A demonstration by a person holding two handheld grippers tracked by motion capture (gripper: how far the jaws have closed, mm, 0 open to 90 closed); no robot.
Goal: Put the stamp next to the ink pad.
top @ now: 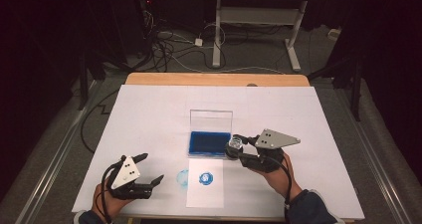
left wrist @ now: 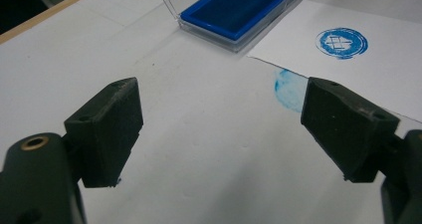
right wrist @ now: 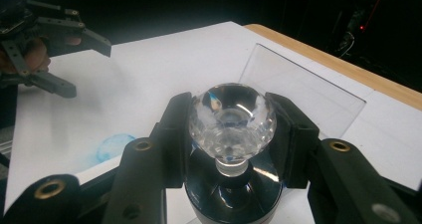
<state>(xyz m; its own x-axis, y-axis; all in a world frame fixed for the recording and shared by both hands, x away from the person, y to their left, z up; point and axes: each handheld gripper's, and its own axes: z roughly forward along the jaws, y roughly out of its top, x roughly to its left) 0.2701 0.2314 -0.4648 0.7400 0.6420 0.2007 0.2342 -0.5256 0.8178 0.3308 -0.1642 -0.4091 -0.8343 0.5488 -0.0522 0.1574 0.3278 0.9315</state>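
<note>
The right claw [right wrist: 231,134] grips the glass-knob stamp [right wrist: 232,115], the left claw [left wrist: 221,129] is released; a tilted stamp could smear the paper [top: 205,194].

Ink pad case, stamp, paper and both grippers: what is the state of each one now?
Ink pad case: open, clear lid upright.
Stamp: held by its crystal knob, off the paper.
Paper sheet: carries one sharp blue print.
Left gripper: open, holding nothing.
Right gripper: shut on the stamp.

Both grippers are black with blocky wedge-shaped jaws, brass-ringed screw holes and grey three-cornered top plates: left gripper [top: 149,170], right gripper [top: 238,148]. Black cables trail back. Dark blue sleeves [top: 311,207] cover the wrists.
</note>
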